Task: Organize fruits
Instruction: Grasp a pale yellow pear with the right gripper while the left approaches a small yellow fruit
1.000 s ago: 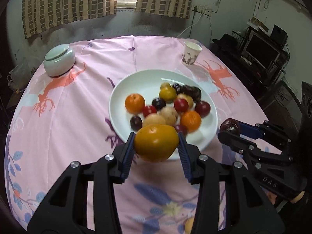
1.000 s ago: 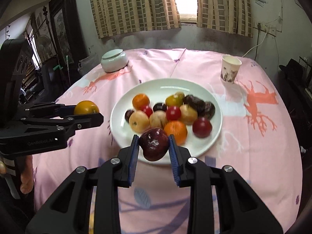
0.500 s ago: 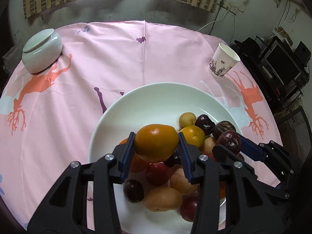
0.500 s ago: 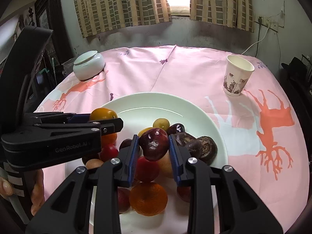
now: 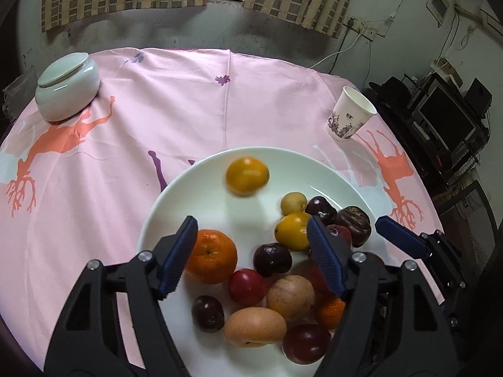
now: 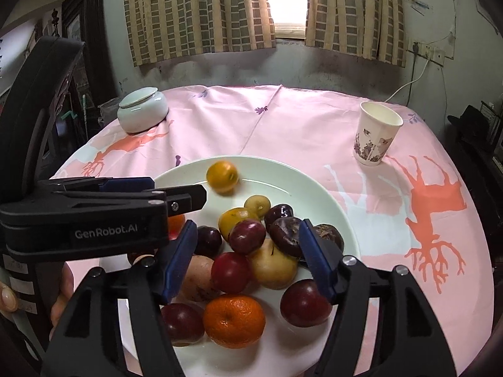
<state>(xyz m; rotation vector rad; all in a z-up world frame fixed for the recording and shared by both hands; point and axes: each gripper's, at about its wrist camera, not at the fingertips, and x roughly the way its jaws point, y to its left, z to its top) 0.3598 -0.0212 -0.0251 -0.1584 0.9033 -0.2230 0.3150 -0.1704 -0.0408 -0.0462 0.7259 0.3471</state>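
Observation:
A white plate (image 5: 201, 201) on the pink tablecloth holds several fruits: oranges, yellow, red and dark plums. My left gripper (image 5: 253, 246) is open and empty above the plate's near side. A yellow-orange fruit (image 5: 247, 176) lies blurred on the bare far part of the plate, also shown in the right wrist view (image 6: 222, 177). My right gripper (image 6: 250, 251) is open and empty over the fruit pile. A dark red plum (image 6: 247, 236) sits on the pile between its fingers. The plate's far rim (image 6: 283, 169) shows there too.
A pale lidded jar (image 5: 66, 86) stands at the far left, a paper cup (image 5: 350, 117) at the far right. The left gripper's body (image 6: 94, 220) crosses the left of the right wrist view. Dark shelves with electronics (image 5: 446, 122) stand beyond the table's right edge.
Both grippers have opened. The yellow-orange fruit has left my left gripper and moves on the far part of the plate. The dark red plum has dropped from my right gripper onto the pile.

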